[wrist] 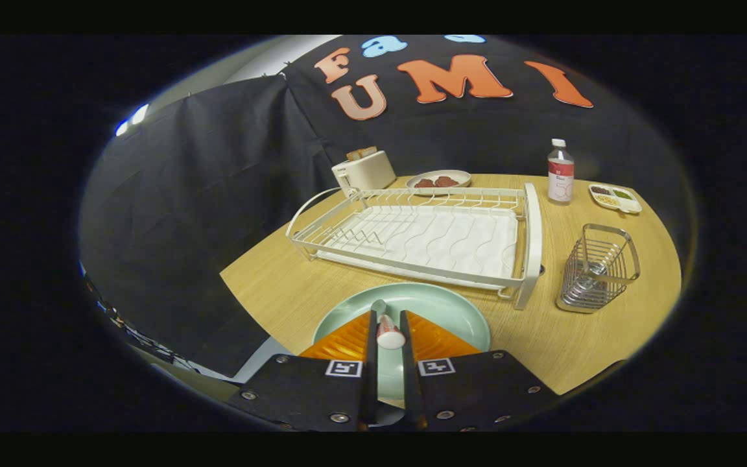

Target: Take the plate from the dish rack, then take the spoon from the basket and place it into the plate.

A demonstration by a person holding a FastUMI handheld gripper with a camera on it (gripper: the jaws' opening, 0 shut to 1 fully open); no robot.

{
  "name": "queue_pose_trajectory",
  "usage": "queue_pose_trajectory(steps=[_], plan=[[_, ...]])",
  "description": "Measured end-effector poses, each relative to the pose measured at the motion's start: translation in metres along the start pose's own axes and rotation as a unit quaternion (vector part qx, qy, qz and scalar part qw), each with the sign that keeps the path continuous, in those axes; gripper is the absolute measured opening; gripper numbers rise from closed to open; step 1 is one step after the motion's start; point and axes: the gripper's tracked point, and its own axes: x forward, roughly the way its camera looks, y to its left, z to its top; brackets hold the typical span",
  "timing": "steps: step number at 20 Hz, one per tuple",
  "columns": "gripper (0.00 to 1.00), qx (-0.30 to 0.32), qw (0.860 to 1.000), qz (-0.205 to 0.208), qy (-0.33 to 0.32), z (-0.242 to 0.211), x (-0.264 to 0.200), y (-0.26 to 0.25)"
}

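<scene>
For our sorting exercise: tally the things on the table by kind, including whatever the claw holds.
Plates and food trays: 3 (green plate, meat plate, snack tray)
Wire holders: 2 (dish rack, basket)
Toaster: 1
Bottle: 1
Spoon, gripped in the claw: 1
Total: 8

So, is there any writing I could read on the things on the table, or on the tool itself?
Nothing legible.
Bottle: red and white label, print too small and blurred to read.
Toaster: a tiny dark mark, too small to read.
Square markers behind the fingers: black-and-white patterns, no words.
The gripper, shut on the spoon over the plate, shows no text.
</scene>
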Motion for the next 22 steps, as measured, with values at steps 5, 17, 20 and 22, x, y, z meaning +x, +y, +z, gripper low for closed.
queue_pose_trajectory(steps=[5, 17, 20, 22], plan=[[0.21, 0.02, 0.999, -0.018, 0.022, -0.014, 0.0, -0.014], [0.61, 0.024, 0.996, -0.074, -0.046, 0.039, -0.036, -0.049], [0.68, 0.006, 0.991, -0.09, -0.1, 0.086, -0.06, -0.054], [0.72, -0.008, 0.985, -0.105, -0.138, 0.121, -0.079, -0.058]])
